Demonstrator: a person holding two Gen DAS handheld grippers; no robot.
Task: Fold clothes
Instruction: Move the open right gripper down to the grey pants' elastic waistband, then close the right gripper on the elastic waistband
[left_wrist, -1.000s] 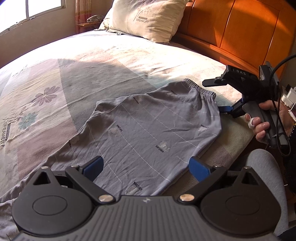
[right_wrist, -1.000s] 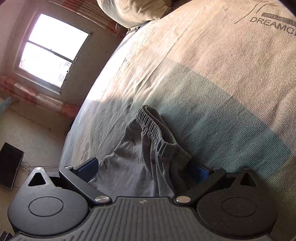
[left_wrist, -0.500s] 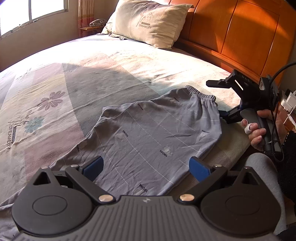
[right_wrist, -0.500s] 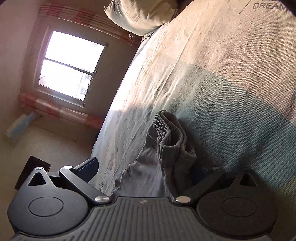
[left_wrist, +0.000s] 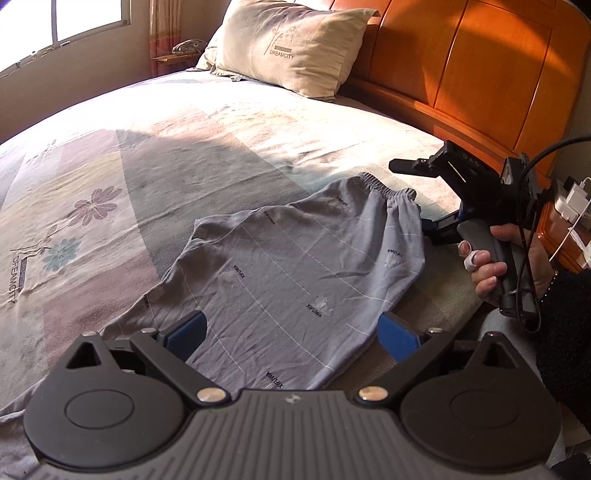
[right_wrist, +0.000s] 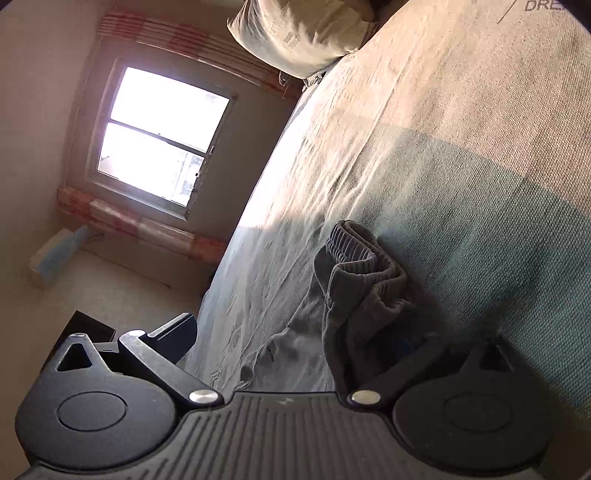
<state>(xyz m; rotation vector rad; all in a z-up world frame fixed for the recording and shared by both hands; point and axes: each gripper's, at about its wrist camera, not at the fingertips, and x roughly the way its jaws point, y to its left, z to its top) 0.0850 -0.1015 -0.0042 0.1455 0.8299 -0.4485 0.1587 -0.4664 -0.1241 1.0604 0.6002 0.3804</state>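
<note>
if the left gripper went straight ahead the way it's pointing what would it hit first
Most likely the grey shorts spread flat on the bed: the open left gripper points right across them. How high it hovers above the fabric is unclear.

Hard sunlight is thrown from the blown-out window (right_wrist: 159, 136) across the bedspread (left_wrist: 192, 122) ahead of both tools, a sharp-edged shadow is cast nearer in, and everything is bent pretty heavily at the fisheye edges.
</note>
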